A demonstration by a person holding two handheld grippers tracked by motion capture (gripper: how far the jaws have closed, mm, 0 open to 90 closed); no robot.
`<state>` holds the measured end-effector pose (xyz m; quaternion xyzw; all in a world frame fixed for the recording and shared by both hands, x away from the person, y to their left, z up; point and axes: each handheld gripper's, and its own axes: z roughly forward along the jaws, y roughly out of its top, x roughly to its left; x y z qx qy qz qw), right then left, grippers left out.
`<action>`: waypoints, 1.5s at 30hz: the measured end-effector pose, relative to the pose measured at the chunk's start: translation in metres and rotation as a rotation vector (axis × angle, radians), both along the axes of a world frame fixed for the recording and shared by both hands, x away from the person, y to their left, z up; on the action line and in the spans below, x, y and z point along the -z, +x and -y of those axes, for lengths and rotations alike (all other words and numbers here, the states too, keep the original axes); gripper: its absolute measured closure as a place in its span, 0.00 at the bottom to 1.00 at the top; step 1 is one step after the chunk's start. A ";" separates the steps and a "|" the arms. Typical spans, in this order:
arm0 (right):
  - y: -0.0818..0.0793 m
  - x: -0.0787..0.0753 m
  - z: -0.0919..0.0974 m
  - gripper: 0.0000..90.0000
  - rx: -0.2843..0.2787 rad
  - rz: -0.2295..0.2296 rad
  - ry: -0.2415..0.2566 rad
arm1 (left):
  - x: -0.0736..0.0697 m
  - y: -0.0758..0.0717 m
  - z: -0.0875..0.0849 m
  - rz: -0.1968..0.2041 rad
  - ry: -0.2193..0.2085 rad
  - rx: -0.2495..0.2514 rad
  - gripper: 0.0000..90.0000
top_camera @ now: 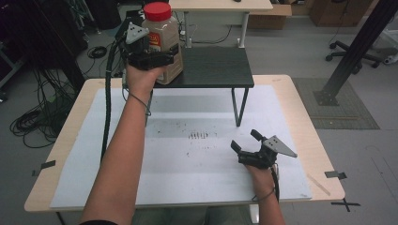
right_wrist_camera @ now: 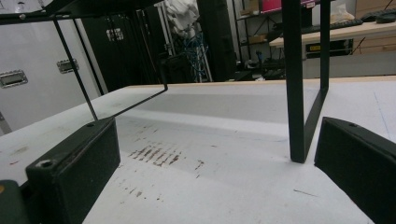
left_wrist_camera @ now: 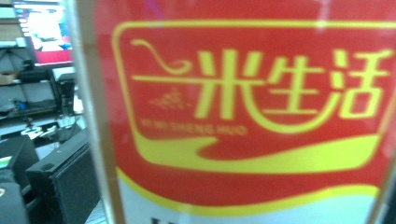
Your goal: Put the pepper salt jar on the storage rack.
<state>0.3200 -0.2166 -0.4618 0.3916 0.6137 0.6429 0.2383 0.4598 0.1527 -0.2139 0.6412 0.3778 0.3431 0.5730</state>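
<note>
Left gripper: jaws clamped on the jar, at the left end of the black shelf.
Jar: red lid, red and yellow label; whether it touched the shelf was unclear.
Right gripper: jaws spread apart, nothing between them, low over the white sheet near the bench's front right corner.

Object: a clear plastic jar with a red screw lid, filled with pale beige grains.
Label: red, with a yellow outline, large yellow Chinese characters and a white band below (small print under them blurred).
Pose: upright, lid on top.
Place: at the left front corner of the small black raised shelf; whether its base rests on the shelf cannot be told.
Hold: clamped at mid-height by the left gripper.
</note>
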 end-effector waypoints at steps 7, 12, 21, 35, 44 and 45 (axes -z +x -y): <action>0.000 0.000 0.000 0.00 0.002 0.000 0.001 | -0.001 -0.002 -0.001 -0.007 -0.001 0.016 0.00; 0.000 0.000 0.000 0.00 0.004 0.000 0.004 | -0.001 -0.007 -0.003 -0.005 0.000 0.033 0.00; 0.000 0.000 0.000 0.00 0.006 0.003 0.006 | -0.003 -0.016 -0.009 -0.001 0.003 0.023 0.00; -0.001 0.000 0.001 0.00 0.007 0.000 0.013 | -0.003 -0.035 -0.016 0.011 -0.019 0.035 0.00; -0.001 0.000 0.001 0.00 0.007 0.000 0.015 | -0.007 -0.057 -0.022 0.027 -0.025 0.056 0.00; -0.001 0.000 0.001 0.00 0.007 -0.001 0.015 | -0.007 -0.059 -0.023 0.030 -0.036 0.064 0.00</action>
